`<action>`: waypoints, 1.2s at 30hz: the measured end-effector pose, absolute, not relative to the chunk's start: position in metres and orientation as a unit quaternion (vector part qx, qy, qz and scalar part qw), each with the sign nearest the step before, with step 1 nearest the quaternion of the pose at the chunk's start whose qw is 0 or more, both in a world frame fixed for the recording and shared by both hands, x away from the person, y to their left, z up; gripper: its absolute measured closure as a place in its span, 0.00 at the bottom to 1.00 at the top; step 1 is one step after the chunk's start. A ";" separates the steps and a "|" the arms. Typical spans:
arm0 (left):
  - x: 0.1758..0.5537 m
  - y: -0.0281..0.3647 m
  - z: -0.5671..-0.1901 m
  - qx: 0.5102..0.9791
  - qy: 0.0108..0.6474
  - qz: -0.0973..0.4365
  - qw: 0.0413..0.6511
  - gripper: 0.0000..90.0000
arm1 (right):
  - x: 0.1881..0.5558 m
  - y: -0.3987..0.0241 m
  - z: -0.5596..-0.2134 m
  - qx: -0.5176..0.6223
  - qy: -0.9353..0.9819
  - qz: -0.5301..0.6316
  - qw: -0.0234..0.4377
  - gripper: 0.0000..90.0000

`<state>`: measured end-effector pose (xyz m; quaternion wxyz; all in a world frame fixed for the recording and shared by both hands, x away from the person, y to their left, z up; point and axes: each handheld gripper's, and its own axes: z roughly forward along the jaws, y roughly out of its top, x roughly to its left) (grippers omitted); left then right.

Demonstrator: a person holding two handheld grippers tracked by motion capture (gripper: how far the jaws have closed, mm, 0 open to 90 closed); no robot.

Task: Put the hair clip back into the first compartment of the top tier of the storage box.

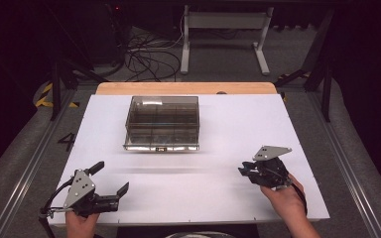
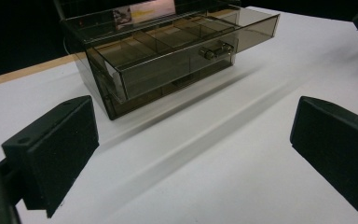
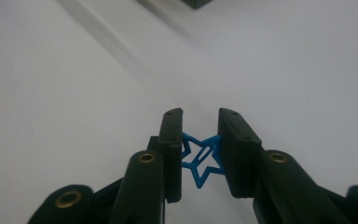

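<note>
A clear smoky plastic drawer box (image 1: 162,123) stands at the far middle of the white table (image 1: 218,124). In the left gripper view its upper drawer (image 2: 177,51) is pulled out, showing divided compartments and a small knob. My left gripper (image 1: 110,179) rests near the front left edge, its black pads (image 2: 56,149) wide apart with nothing between them. My right gripper (image 1: 244,171) hovers at the front right. In the right gripper view it (image 3: 200,122) is shut on a small blue star-shaped piece (image 3: 200,161), pinched between its two pads above the table.
A wooden strip (image 1: 186,88) borders the table's far edge. Beyond it are a white frame stand (image 1: 223,34) and loose cables (image 1: 151,54) on the floor. Dark metal rails (image 1: 25,168) run along both sides.
</note>
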<state>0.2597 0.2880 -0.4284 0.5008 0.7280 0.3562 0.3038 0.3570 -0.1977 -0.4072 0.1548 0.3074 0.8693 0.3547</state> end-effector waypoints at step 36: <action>0.260 0.289 -0.428 0.728 0.357 0.303 0.501 0.02 | 0.373 -0.172 -0.369 0.260 0.863 0.400 0.167 0.80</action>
